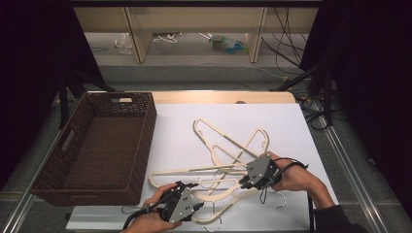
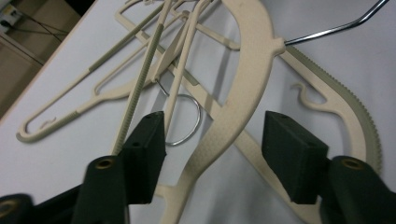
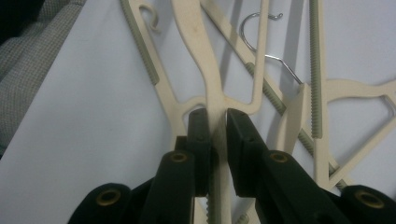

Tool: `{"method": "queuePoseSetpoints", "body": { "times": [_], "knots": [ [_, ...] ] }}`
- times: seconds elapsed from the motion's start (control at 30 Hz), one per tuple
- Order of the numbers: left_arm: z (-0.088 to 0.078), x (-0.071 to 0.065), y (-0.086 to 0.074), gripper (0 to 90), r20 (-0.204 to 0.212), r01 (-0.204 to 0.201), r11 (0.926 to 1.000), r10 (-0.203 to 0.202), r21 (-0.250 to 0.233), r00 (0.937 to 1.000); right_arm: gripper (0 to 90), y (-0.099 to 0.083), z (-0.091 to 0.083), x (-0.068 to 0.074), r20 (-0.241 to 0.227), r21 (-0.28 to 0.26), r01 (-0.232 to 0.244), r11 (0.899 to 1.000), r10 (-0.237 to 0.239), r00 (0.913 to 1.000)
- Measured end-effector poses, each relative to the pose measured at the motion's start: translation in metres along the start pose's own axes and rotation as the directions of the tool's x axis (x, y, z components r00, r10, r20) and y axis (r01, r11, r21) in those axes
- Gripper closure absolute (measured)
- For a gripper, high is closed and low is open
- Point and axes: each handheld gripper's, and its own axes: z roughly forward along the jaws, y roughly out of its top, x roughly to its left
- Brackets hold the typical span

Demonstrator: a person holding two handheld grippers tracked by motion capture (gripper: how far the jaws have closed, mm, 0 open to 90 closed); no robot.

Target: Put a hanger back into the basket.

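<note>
Several cream plastic hangers with wire hooks lie tangled on the white sheet. My left gripper, near the front edge, stands open in the high view. In the left gripper view its jaws straddle the broad curved shoulder of one hanger, with a gap on each side. A metal hook ring lies just beyond the left jaw. My right gripper comes in from the right. It is shut on the thin arm of a hanger, and the pads press on both sides.
An empty brown wicker basket stands at the left of the table, beside the white sheet. The sheet's front edge runs just below my left hand. Beyond the far table edge lie floor cables and wooden shelf legs.
</note>
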Motion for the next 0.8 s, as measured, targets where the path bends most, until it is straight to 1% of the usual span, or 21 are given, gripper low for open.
{"method": "queuePoseSetpoints", "body": {
  "times": [0.03,0.1,0.13,0.17,0.2,0.23,0.27,0.3,0.37,0.4,0.43,0.47,0.53,0.57,0.6,0.63,0.67,0.7,0.73,0.77,0.8],
  "knots": [
    [0.002,0.0,0.001,44.6,0.004,-0.022,0.9998,0.022,0.002,0.9998,80.9,0.0,0.0,0.0,-0.001,-0.002,0.005,1.0,-0.005,1.0],
    [0.005,0.0,0.002,49.6,0.004,-0.029,0.9994,0.029,-0.018,0.9996,80.9,0.001,0.0,0.0,0.0,-0.003,0.01,1.0,-0.01,0.9999],
    [0.005,0.0,0.002,50.8,0.004,-0.029,0.9994,0.029,-0.018,0.9996,80.9,0.001,0.0,0.0,-0.001,-0.003,0.009,1.0,-0.009,1.0],
    [0.006,0.001,0.004,53.5,0.027,-0.05,0.9986,0.051,-0.013,0.9983,80.9,0.001,0.0,0.0,-0.001,-0.003,0.008,1.0,-0.008,1.0],
    [0.006,0.001,0.004,55.6,0.027,-0.05,0.9986,0.051,-0.013,0.9983,80.9,0.001,-0.001,0.001,-0.003,0.002,-0.005,1.0,0.005,1.0],
    [0.007,-0.001,0.006,56.6,0.022,-0.078,0.9969,0.078,-0.01,0.9967,80.9,0.001,0.0,0.0,-0.004,-0.001,-0.001,1.0,0.001,1.0],
    [0.007,-0.001,0.006,59.0,0.022,-0.078,0.9969,0.078,-0.01,0.9967,80.9,0.001,0.0,0.0,-0.004,-0.001,-0.001,1.0,0.001,1.0],
    [0.008,-0.003,0.008,60.8,0.032,-0.102,0.9947,0.103,-0.012,0.9942,80.9,0.001,-0.001,0.0,-0.008,0.001,0.005,1.0,-0.005,1.0],
    [0.008,-0.004,0.009,62.2,0.031,-0.11,0.9938,0.11,-0.017,0.9934,80.9,0.0,0.0,-0.001,-0.006,-0.002,0.014,1.0,-0.014,0.9999],
    [0.008,-0.004,0.01,66.8,0.042,-0.128,0.9916,0.128,-0.019,0.9908,80.9,0.0,0.001,-0.001,-0.012,-0.007,0.012,1.0,-0.012,0.9999],
    [0.007,-0.005,0.011,66.8,0.041,-0.14,0.99,0.14,-0.019,0.9893,80.9,0.0,0.001,-0.001,-0.012,-0.007,0.012,1.0,-0.012,0.9999],
    [0.007,-0.006,0.012,69.0,0.038,-0.162,0.9866,0.163,-0.017,0.9859,80.9,0.0,0.0,-0.001,-0.027,-0.006,0.003,1.0,-0.004,0.9996],
    [0.007,-0.006,0.014,70.9,0.048,-0.199,0.98,0.199,-0.003,0.9788,80.9,0.001,0.0,0.0,-0.026,-0.004,0.002,1.0,-0.002,0.9997],
    [0.007,-0.005,0.015,71.7,0.042,-0.212,0.9772,0.212,-0.004,0.9764,80.9,0.001,0.0,0.0,-0.026,-0.011,0.012,1.0,-0.012,0.9996],
    [0.007,-0.006,0.015,72.3,0.051,-0.205,0.9787,0.205,-0.008,0.9773,80.9,0.0,-0.001,0.0,-0.017,-0.007,0.007,1.0,-0.007,0.9998],
    [0.006,-0.005,0.017,73.0,0.037,-0.23,0.9732,0.23,-0.008,0.9725,81.0,0.0,0.0,-0.001,-0.016,-0.014,0.013,1.0,-0.013,0.9998],
    [0.005,-0.005,0.017,74.4,0.039,-0.239,0.971,0.239,-0.01,0.9703,81.0,0.0,-0.002,0.0,-0.022,-0.006,-0.002,1.0,0.001,0.9998],
    [0.005,-0.005,0.019,74.4,0.038,-0.258,0.9661,0.258,-0.006,0.9654,81.0,0.0,-0.002,0.0,-0.022,-0.006,-0.002,1.0,0.001,0.9998],
    [0.003,-0.003,0.021,76.3,0.047,-0.302,0.9532,0.301,0.015,0.9525,81.1,0.0,-0.003,0.0,-0.02,-0.013,-0.004,1.0,0.004,0.9998],
    [0.003,-0.003,0.024,77.4,0.026,-0.316,0.9487,0.316,-0.015,0.9483,81.2,-0.001,-0.004,0.0,-0.019,-0.007,-0.015,1.0,0.015,0.9997],
    [0.003,-0.003,0.024,78.6,0.026,-0.316,0.9487,0.316,-0.015,0.9483,81.2,-0.001,-0.004,0.0,-0.019,-0.007,-0.015,1.0,0.015,0.9997]
  ]
}}
